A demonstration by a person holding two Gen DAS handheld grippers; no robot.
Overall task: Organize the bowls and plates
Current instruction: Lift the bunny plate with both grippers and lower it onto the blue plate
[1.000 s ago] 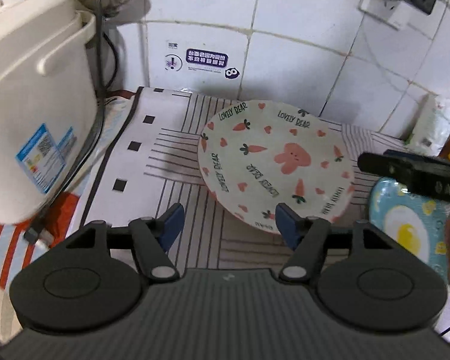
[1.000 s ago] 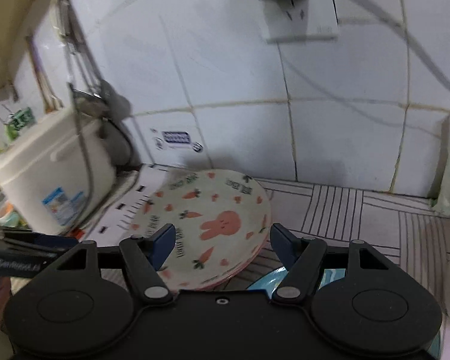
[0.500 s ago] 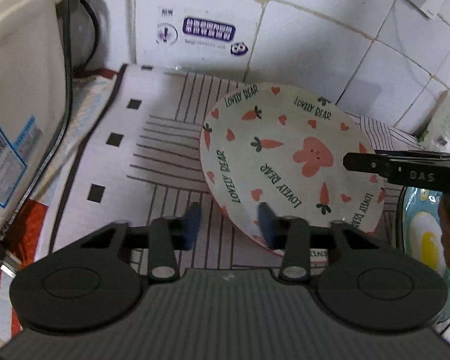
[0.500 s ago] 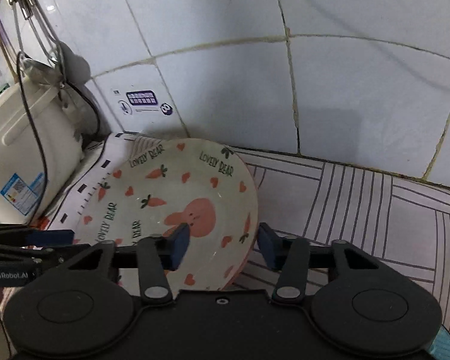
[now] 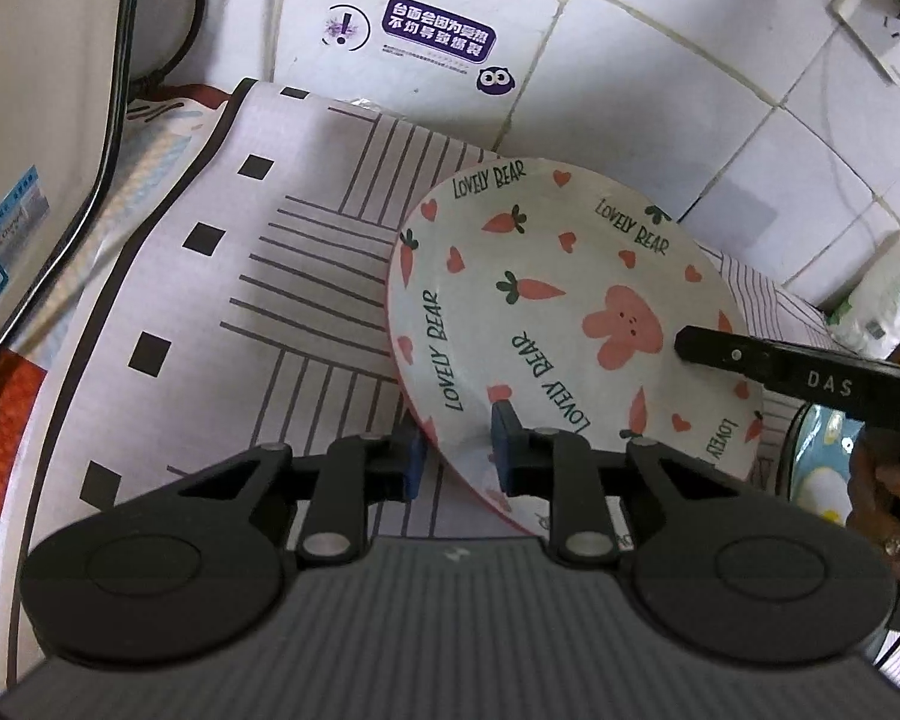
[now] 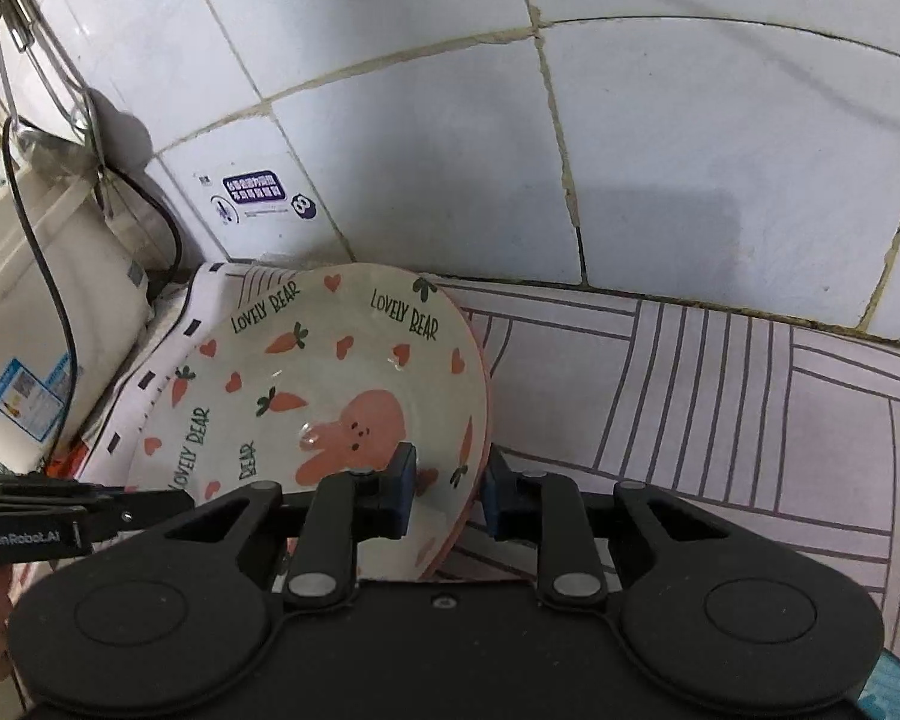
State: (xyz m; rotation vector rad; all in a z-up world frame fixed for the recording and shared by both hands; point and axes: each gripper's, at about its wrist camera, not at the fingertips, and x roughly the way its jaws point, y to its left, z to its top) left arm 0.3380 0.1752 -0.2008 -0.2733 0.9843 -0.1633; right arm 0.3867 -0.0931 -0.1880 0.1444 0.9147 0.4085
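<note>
**Plate held at both rims; sorting barely begun**

The left gripper [image 5: 453,450] is pinching the near-left rim of the plate [image 5: 546,312], one blue pad under the rim and one on the printed face; the right gripper [image 6: 450,495] is pinching the opposite rim of the same plate [image 6: 330,384], its jaws closed on the edge with a pad on each side.

The plate is tilting, its far edge close to the tiled wall [image 6: 660,150] and its near edge raised off the mat [image 5: 222,300] covering the desk; whether the far edge is resting on the mat cannot be told from either view.

A second, blue dish [image 5: 816,480] is lying just beside the plate on the right, partly hidden behind the right gripper; a white cooker [image 5: 24,120] is standing well to the left.

Judgement on progress: the task is looking to be at an early stage; one plate is in hand and not yet set down anywhere; the blue dish is awaiting handling; no stack or finished arrangement is showing; no bowls are in view.
</note>
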